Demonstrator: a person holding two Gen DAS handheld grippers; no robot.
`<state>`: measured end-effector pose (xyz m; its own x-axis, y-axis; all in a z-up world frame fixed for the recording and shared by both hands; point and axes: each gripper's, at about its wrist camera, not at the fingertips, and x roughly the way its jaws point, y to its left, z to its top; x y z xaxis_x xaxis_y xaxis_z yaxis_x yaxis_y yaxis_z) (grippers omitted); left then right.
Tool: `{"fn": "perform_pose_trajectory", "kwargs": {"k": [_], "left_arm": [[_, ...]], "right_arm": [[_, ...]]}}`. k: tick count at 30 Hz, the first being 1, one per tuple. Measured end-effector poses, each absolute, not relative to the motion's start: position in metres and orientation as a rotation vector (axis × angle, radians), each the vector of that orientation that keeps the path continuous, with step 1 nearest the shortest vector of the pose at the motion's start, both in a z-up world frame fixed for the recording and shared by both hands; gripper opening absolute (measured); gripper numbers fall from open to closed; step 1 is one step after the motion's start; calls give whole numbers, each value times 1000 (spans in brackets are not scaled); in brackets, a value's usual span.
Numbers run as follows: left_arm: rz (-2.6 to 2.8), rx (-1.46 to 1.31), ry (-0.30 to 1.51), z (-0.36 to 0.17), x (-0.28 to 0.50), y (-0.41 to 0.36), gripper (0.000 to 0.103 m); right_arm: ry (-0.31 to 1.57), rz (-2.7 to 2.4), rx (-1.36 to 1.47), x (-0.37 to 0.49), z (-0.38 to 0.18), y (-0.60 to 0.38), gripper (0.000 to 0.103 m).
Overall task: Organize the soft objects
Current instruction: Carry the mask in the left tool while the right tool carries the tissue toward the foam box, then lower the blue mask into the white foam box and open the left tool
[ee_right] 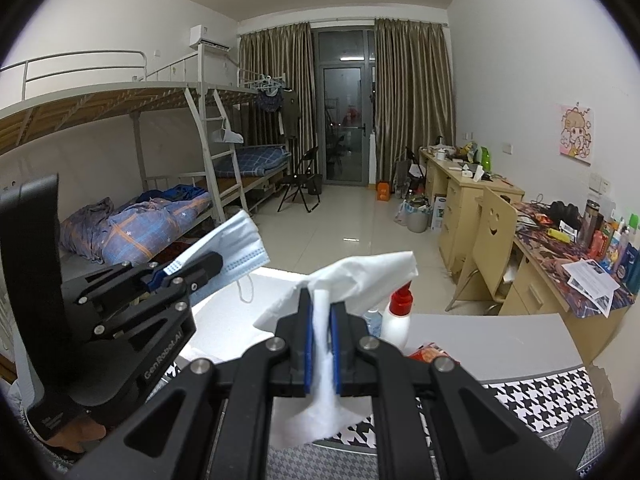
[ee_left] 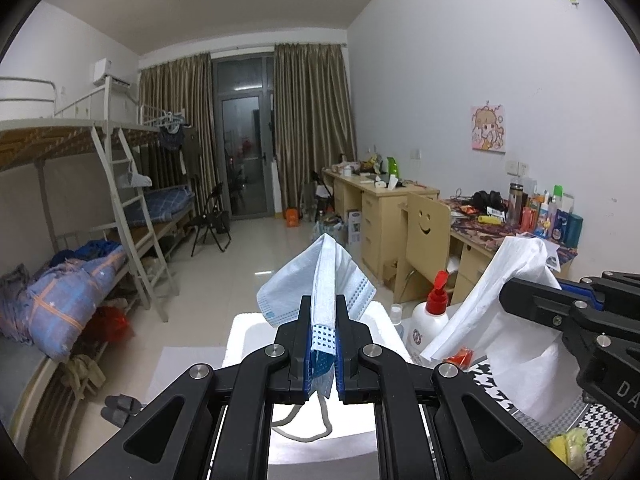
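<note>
My left gripper (ee_left: 324, 304) is shut on a folded light-blue face mask (ee_left: 324, 276), held up in the air; its ear loop (ee_left: 308, 424) hangs below the jaws. It also shows at the left of the right wrist view (ee_right: 212, 261), pinching the mask (ee_right: 240, 240). My right gripper (ee_right: 321, 298) is shut on a white tissue (ee_right: 360, 276), which sticks up above the fingers and hangs below them. In the left wrist view that gripper (ee_left: 508, 290) enters from the right with the tissue (ee_left: 516, 272).
A white foam box (ee_left: 248, 332) sits below the left gripper. A white bottle with a red pump (ee_right: 398, 316) stands beside it. A houndstooth cloth (ee_right: 540, 396) covers the near surface. Desks (ee_right: 472, 196), a smiley-face chair (ee_right: 490, 236) and bunk beds (ee_right: 160, 160) line the room.
</note>
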<state>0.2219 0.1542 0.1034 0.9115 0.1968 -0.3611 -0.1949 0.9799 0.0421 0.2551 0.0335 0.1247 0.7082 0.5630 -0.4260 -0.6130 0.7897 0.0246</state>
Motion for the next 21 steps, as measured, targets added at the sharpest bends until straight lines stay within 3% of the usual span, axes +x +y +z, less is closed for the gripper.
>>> {"fn": "perform_pose_trajectory", "kwargs": {"k": [8,13,16,18,21], "left_arm": [[185,-14,419,92,238,164,9],[192,-16,457,83,249,169,20],[185,-27,479,78,252,172,34],[192,-25,479,76,252,174,59],[213,-32,455,79,246,177,85]], "right_arm": [[455,640,-123,265,121,40,10],[465,633,-125,270,120,44,10],[469,631,-127,273,119,46,10],[472,628,-129,274,118,47,10],[478,626,-129,277,118,49,10]]}}
